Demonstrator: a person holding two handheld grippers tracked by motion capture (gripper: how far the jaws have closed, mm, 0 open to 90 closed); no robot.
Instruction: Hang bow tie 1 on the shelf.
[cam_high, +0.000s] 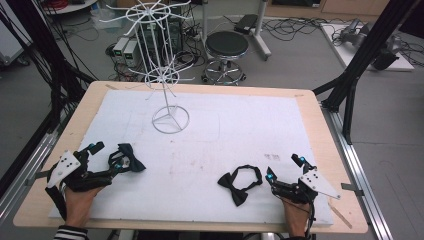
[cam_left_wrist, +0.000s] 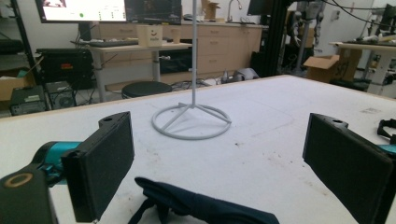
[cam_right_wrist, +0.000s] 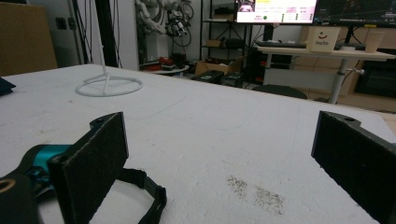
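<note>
Both hands resting at the near table edge, each gripper sitting by a bow tie.
Left gripper (cam_high: 107, 155) is lying with jaws spread around a dark bow tie (cam_high: 129, 159); right gripper (cam_high: 284, 168) is also gaping, a second black bow tie (cam_high: 239, 184) with its strap lying just beside its left jaw. White wire display stand (cam_high: 167, 90) is standing farther back on the white mat (cam_high: 250, 125), nothing blocking between.

We're looking in on a robotics lab: cables (cam_high: 300, 22) are sprawling over the grey floor behind the table (cam_high: 310, 107), with a black stool (cam_high: 226, 46) and computer boxes (cam_high: 126, 50) sitting just beyond its far edge. Past the table, monitors (cam_left_wrist: 81, 9) are glowing above desks (cam_left_wrist: 126, 46), and black framing (cam_high: 367, 50) is rising at its right.
</note>
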